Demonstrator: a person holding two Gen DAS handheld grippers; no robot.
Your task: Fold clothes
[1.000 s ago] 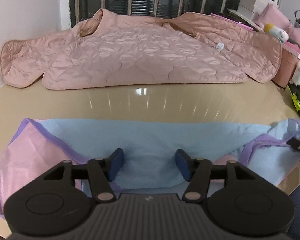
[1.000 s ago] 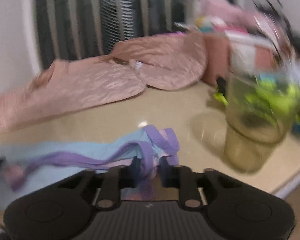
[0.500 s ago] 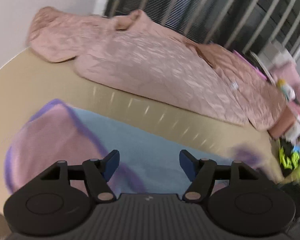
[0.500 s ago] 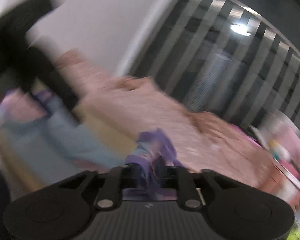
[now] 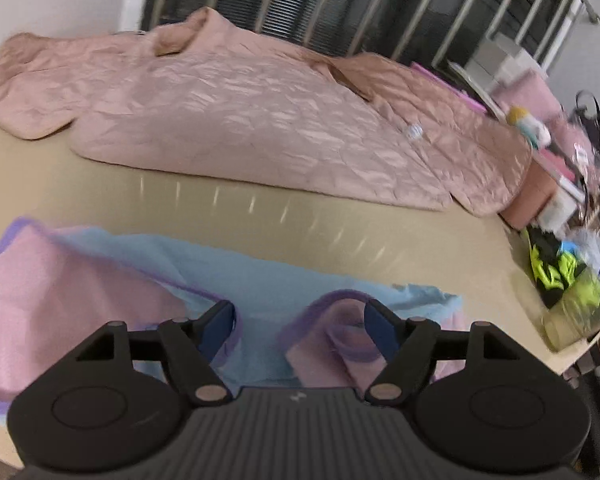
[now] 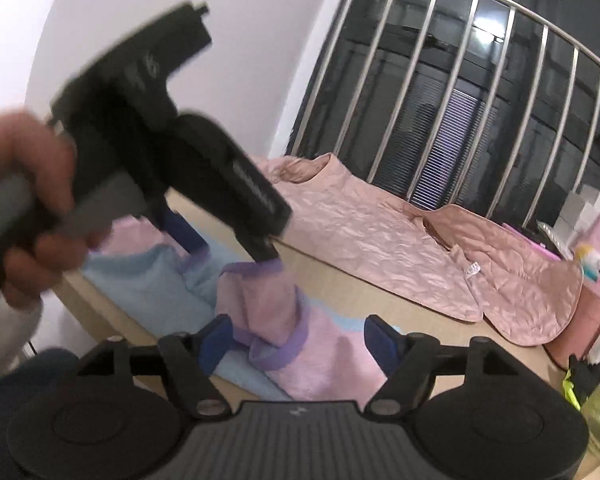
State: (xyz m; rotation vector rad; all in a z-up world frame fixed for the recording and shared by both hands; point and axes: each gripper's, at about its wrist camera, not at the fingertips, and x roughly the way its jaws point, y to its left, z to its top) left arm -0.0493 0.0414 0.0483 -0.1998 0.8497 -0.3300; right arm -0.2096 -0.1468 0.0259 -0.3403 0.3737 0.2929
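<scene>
A light blue top [image 5: 260, 276] with pink sleeves and purple trim lies flat on the beige table [image 5: 260, 216]. Its right sleeve [image 6: 268, 304] is folded over onto the blue body [image 6: 140, 280]. My right gripper [image 6: 298, 338] hovers just behind that sleeve. Its jaws are opening and the pads stand clear of the cloth. A hand [image 6: 28, 168] holds my left gripper [image 6: 224, 244] over the middle of the top, fingertips at the sleeve's purple cuff. In its own view my left gripper [image 5: 300, 320] has its jaws opening, with cloth lying under the gap and not pinched.
A pink quilted jacket [image 5: 240, 120] is spread across the back of the table below a barred window. At the right stand a pink box [image 5: 532, 192], toys and a translucent container [image 5: 576, 304] with neon green items. The table's near edge [image 6: 100, 312] runs under the top.
My right gripper was shut on the purple-trimmed sleeve, carried it left across the top and let it go. The sleeve now lies folded over. My left gripper tilted and widened slightly.
</scene>
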